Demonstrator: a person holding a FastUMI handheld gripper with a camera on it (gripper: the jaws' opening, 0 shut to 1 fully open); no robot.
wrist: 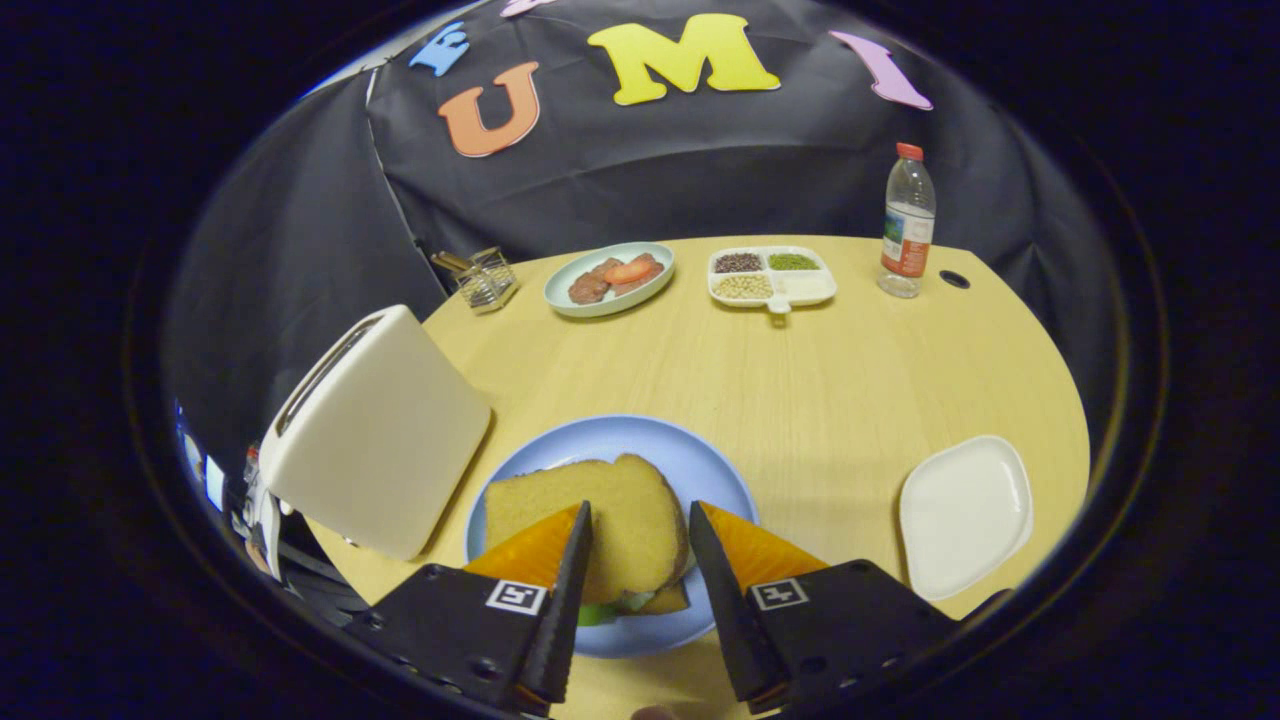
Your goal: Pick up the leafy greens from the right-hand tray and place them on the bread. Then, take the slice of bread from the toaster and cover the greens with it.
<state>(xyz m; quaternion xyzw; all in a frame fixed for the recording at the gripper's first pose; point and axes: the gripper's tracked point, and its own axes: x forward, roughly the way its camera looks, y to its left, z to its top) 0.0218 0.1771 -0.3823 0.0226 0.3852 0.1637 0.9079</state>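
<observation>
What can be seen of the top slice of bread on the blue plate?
The top slice of bread is pale golden with a darker brown crust along its rounded edge, and it looks soft. It lies flat on leafy greens that peek out beneath its near edge, above a lower slice, all on the blue plate beside the toaster. The gripper is open, its fingers straddling the slice; whether they touch it is unclear.
</observation>
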